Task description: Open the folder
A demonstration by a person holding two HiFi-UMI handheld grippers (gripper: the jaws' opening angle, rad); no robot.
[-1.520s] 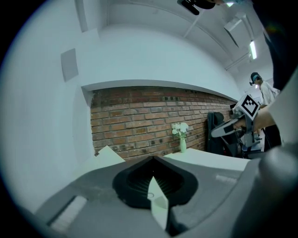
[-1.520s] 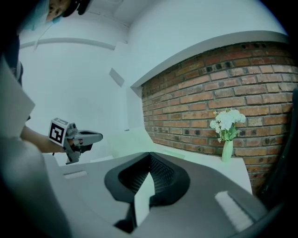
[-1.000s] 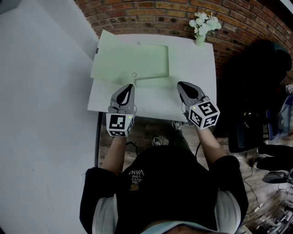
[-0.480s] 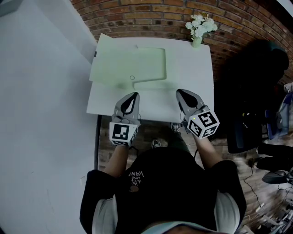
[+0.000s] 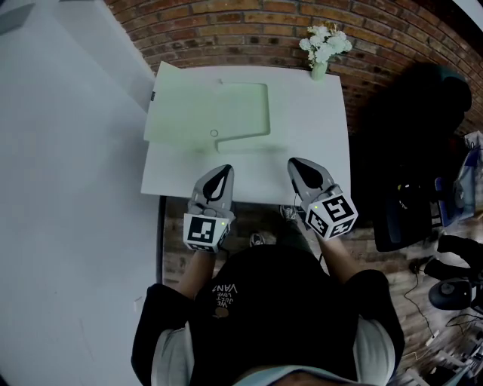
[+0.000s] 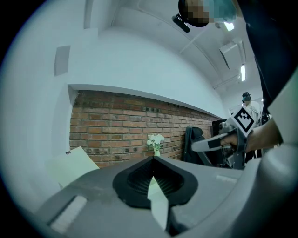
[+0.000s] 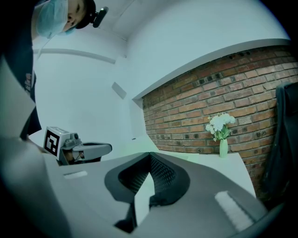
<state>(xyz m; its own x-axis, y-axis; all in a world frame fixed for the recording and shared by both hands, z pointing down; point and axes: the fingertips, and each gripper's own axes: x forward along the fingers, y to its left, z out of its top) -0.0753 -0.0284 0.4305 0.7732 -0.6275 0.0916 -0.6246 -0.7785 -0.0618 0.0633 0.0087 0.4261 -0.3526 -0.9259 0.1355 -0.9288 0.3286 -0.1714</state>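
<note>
A pale green folder [image 5: 204, 109] lies spread flat on the far left part of the white table [image 5: 317, 128]; a small ring [image 5: 214, 133] sits near its front edge. In the left gripper view its left sheet [image 6: 77, 162] tilts up beside the wall. My left gripper [image 5: 223, 170] hovers over the table's near edge, shut, with nothing in it, well short of the folder. My right gripper [image 5: 294, 163] is level with it on the right, also shut and empty. Each gripper view shows its own closed jaws, the left gripper [image 6: 152, 158] and the right gripper [image 7: 150, 154].
A small vase of white flowers [image 5: 321, 45] stands at the table's far right corner, against the brick wall [image 5: 249, 22]. A white wall [image 5: 68, 151] runs along the table's left side. A dark chair [image 5: 407, 151] stands to the right, with cables on the floor.
Both grippers have drawn back toward the person, from over the table near the folder to the table's near edge. The folder has not moved.
</note>
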